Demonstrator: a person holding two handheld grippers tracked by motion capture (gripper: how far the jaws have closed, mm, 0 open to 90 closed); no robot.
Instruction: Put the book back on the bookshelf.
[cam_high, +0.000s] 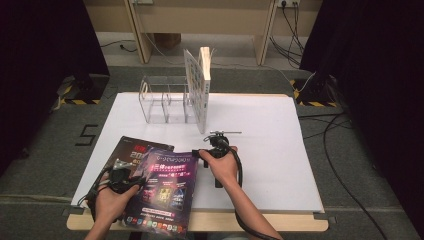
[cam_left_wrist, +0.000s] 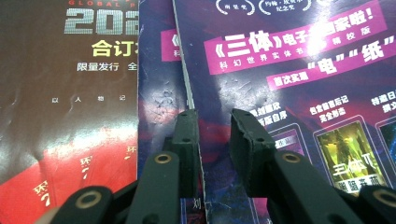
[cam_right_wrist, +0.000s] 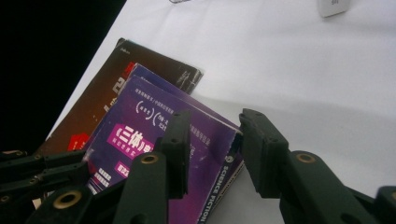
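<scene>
White-covered tabletop (cam_high: 280, 150). Glossy purple paperback magazine (cam_high: 167, 192) lies at the near edge, left of centre, its lower end reaching past that edge. Beneath it, a second purple copy (cam_left_wrist: 159, 93) peeks out along the left side, and a dark brown-and-red magazine (cam_high: 127, 150) sits lowest, angled toward the near left corner.

Left gripper (cam_left_wrist: 212, 135) sits over the top purple magazine's left edge: one finger outside the cover's edge, the other on the cover face. Fingers partly apart; whether they pinch the cover I cannot tell.

Right gripper (cam_right_wrist: 212, 140) hangs at the far right corner of the same magazine, spine side. Fingers spread, one over the cover, one beyond the corner above the white surface; no pressing contact visible.

Toward the far edge, left of centre, stands a clear acrylic divided rack (cam_high: 165, 102); a white book with a patterned cover (cam_high: 199, 87) stands upright at its right end.
</scene>
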